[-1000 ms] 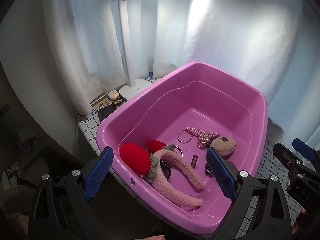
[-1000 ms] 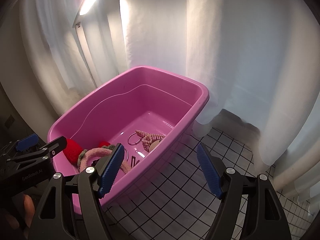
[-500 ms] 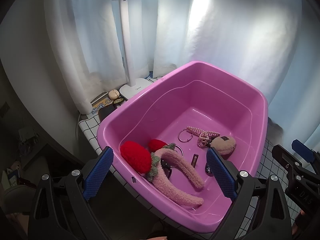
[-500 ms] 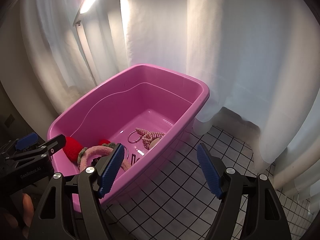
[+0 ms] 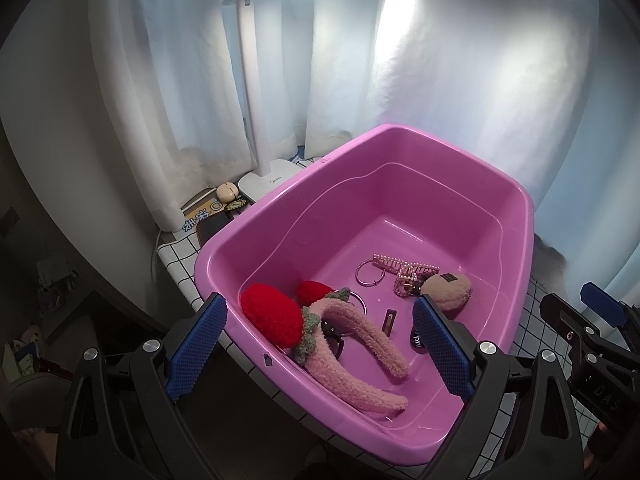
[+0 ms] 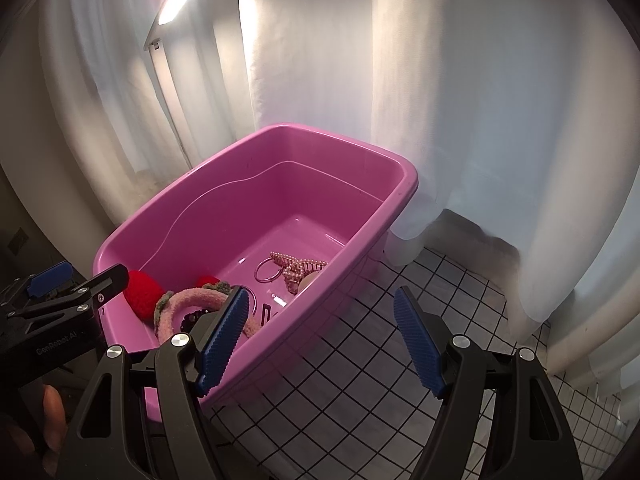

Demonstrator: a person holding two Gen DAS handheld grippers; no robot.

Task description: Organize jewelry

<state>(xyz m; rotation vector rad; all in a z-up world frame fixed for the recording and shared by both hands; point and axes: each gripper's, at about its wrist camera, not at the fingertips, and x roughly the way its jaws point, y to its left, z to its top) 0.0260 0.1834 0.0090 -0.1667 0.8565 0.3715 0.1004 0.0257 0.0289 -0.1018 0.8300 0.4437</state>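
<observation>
Jewelry lies heaped in the pink tub (image 5: 516, 200) on the tiled counter (image 6: 360, 360): a fuzzy pink headband (image 5: 360, 344) with red knitted strawberries (image 5: 272, 314) at the tub's near end, and toward its middle a metal ring (image 5: 370, 274), a pearl hair claw (image 5: 404, 276) and a beige plush clip (image 5: 448, 288). The left gripper (image 5: 318, 344) hovers over the tub's near rim, jaws spread wide, nothing between them. The right gripper (image 6: 320, 340) hangs beside the tub's right wall, likewise apart and empty.

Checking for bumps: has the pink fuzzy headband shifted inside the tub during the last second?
No. The pink fuzzy headband lies in the same spot against the purple tub, beside the small hair clip.
</observation>
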